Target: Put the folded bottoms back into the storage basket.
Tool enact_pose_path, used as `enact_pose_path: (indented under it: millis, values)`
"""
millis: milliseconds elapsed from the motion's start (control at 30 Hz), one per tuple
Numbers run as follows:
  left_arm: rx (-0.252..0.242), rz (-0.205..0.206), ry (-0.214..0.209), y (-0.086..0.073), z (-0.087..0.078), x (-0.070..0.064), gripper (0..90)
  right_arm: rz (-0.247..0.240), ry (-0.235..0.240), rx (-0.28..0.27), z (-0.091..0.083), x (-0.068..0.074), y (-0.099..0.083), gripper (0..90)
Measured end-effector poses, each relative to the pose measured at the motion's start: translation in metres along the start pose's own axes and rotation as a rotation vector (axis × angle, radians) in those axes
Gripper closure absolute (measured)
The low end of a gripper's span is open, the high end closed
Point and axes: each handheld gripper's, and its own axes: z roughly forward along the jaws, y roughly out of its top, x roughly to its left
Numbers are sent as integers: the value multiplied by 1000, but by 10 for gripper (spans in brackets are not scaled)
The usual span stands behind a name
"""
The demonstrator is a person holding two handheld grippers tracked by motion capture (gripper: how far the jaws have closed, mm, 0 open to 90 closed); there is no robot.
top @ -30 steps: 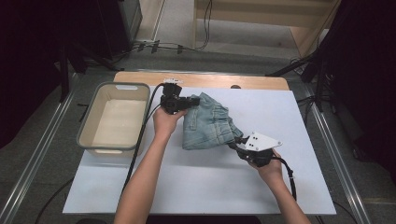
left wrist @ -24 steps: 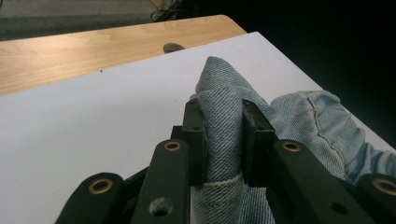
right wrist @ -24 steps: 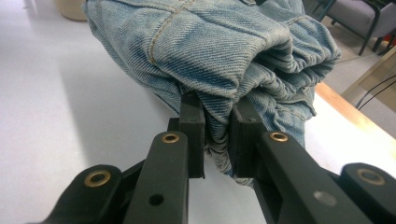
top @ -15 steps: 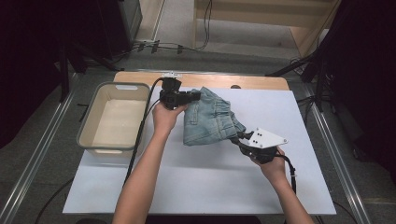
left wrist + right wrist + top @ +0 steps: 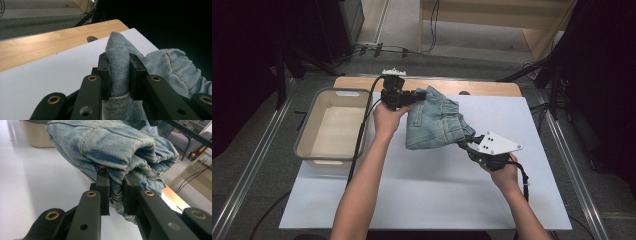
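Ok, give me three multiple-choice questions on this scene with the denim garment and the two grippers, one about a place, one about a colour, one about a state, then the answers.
1. Where does the plastic bin stand?
A. at the left end of the table
B. at the right end
C. on top of the denim

2. What colour is the denim garment?
A. black
B. light blue
C. red

3. How does the left gripper stand?
A. open above the table
B. shut on nothing
C. shut on a fold of the denim

Answers:
1 A, the high view shows it left of the white sheet.
2 B, its weave is pale blue in the right gripper view.
3 C, cloth is pinched between both its jaws; the right gripper clamps another edge.
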Motion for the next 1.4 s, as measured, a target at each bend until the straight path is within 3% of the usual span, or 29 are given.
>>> enact_pose_path:
  millis: [733, 1400]
  values:
    - [-26, 44, 9, 20, -7, -11, 754, 0, -15, -43, -7, -7, 13, 776]
    - [-47, 59, 17, 22, -14, -11, 754, -8, -18, -72, -7, -5, 23, 776]
